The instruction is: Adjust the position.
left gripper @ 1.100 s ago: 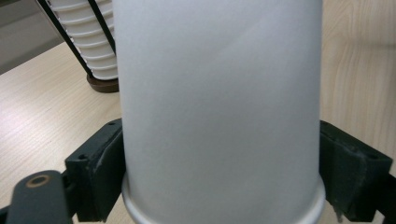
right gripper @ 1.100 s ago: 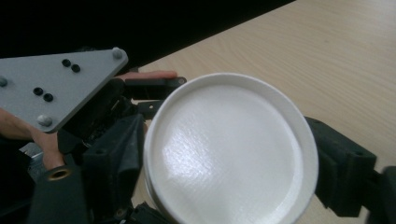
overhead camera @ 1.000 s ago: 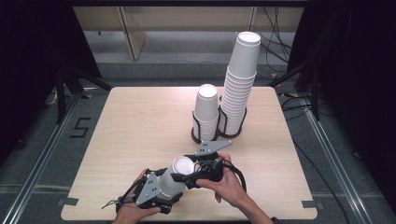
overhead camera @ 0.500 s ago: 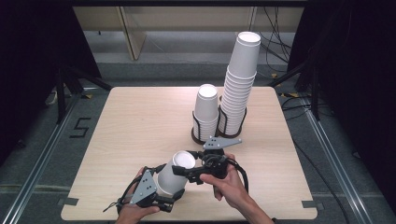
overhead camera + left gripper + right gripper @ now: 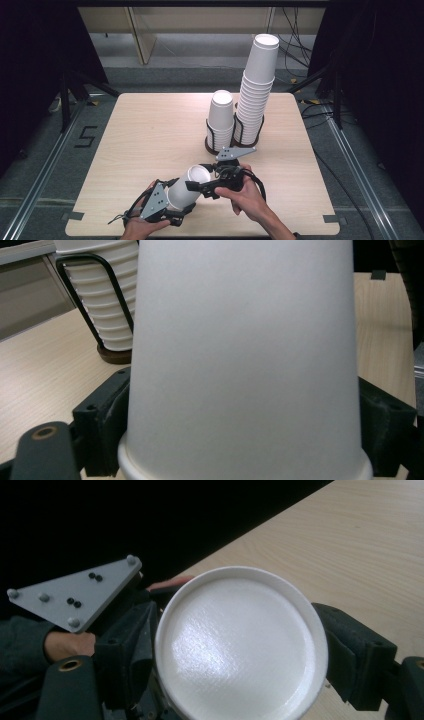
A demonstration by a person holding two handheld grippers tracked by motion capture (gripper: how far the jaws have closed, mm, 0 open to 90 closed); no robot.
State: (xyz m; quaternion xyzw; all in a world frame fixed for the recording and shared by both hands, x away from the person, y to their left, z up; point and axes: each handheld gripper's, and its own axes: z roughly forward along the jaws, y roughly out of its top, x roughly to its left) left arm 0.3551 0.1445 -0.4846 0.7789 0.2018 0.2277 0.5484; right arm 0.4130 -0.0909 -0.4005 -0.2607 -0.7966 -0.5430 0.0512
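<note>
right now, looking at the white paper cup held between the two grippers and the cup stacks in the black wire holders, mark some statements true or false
1. The white paper cup lies on its side between both grippers. True.
2. The left gripper has its jaws around the cup. True; they have just been closing on it.
3. The tall cup stack stands left of the short cup stack. False; it stands right.
4. The black wire holders sit on the floor. False; they are on the wooden table.

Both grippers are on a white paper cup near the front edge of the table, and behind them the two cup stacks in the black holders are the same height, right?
Not quite. The stacks differ: in the high view the right stack stands far taller than the left stack. The rest holds: both the left gripper and the right gripper are on the cup near the table's front edge.
</note>
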